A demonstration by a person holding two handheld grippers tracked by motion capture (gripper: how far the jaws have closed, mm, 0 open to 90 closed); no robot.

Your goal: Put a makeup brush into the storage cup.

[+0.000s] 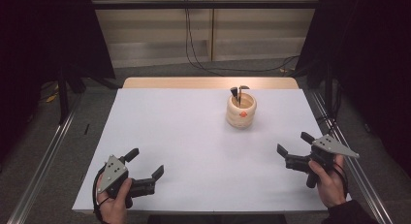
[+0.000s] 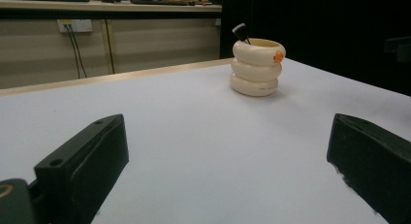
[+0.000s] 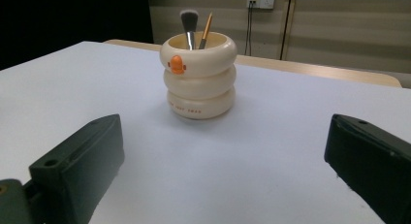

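A cream holder (image 1: 241,111) shaped like three stacked rings, with a small orange duck mark, stands upright on the white table (image 1: 194,146) toward the far right. The holder (image 3: 198,81) has a makeup brush (image 3: 188,25) and a thin orange-handled brush (image 3: 207,30) standing in it; the holder (image 2: 257,66) also appears far off in the left gripper view. My left gripper (image 1: 144,163) rests open near the front left edge with nothing between its jaws. My right gripper (image 1: 294,142) is open at the front right, pointed at the holder and well short of it.
The table's wooden far edge (image 1: 208,83) borders the white top. Metal rails (image 1: 43,161) run along both sides of the table. Cables (image 1: 194,49) hang down the back wall from a socket. Dark curtains stand at left and right.
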